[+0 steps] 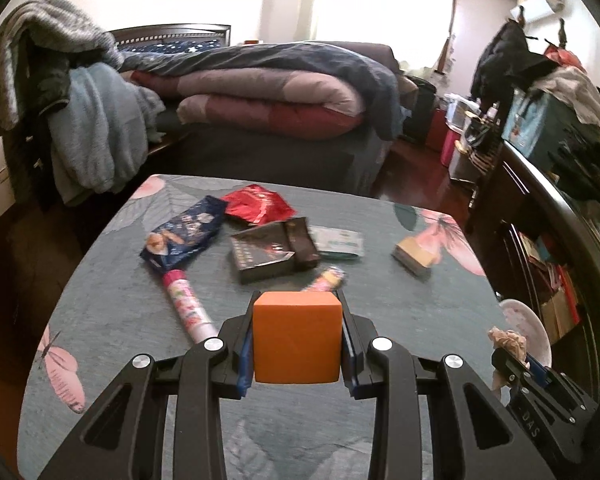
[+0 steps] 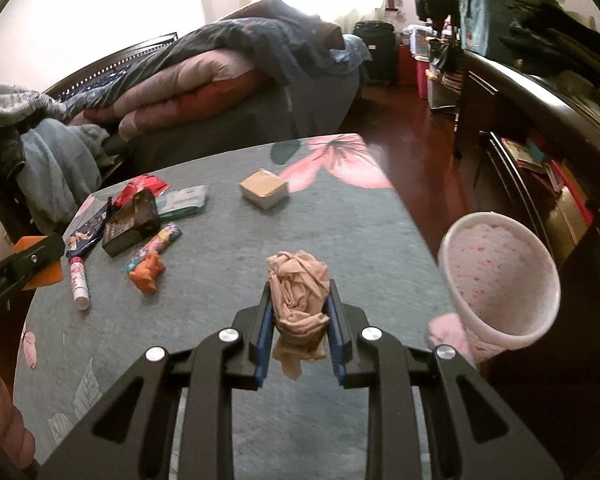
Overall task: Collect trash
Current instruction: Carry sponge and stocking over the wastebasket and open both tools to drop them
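Above the bench (image 1: 100, 280), left tool (image 1: 298, 312) clamping an orange block (image 1: 296, 340), right tool (image 2: 300, 300) gripping a crumpled beige wad (image 2: 298, 284), pink bin (image 2: 500, 280) just right, wrappers (image 1: 188, 236) at the far side.

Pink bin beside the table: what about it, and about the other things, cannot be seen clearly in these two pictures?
- Pink bin: right wrist view shows its inside, but the bottom is unclear; the left wrist view shows only a part of it.
- Black box: print too blurred to read.
- Orange block in the left gripper: hides the table directly behind it.
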{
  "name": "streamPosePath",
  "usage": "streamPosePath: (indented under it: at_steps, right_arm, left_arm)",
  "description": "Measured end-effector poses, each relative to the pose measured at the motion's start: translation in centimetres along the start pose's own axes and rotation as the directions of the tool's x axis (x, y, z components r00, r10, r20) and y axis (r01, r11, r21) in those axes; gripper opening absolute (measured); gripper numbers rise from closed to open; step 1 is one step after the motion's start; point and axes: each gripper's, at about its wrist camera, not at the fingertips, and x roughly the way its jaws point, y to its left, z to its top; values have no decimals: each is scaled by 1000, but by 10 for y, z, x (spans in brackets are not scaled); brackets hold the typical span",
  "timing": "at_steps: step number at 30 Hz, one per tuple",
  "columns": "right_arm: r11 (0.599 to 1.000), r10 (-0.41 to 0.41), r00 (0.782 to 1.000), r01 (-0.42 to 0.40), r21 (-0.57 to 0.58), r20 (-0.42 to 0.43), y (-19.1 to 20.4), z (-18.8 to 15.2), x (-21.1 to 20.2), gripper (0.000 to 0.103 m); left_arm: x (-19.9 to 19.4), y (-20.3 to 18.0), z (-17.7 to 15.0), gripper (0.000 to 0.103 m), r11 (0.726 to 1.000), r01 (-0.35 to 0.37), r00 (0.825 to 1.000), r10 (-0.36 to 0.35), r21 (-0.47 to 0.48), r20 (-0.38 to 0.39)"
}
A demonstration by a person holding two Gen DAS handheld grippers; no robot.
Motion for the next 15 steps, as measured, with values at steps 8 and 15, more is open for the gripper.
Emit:
streamPosePath:
  at_steps: [8, 15]
  right_arm:
    - [998, -32, 999, 31, 54, 27, -35, -6, -15, 26]
    - [991, -72, 996, 67, 112, 44, -71, -10, -23, 26]
  left_arm:
    - [-5, -41, -1, 34, 996, 48, 999, -49, 69, 6]
    - [-3, -81, -2, 34, 986, 93, 996, -94, 135, 1]
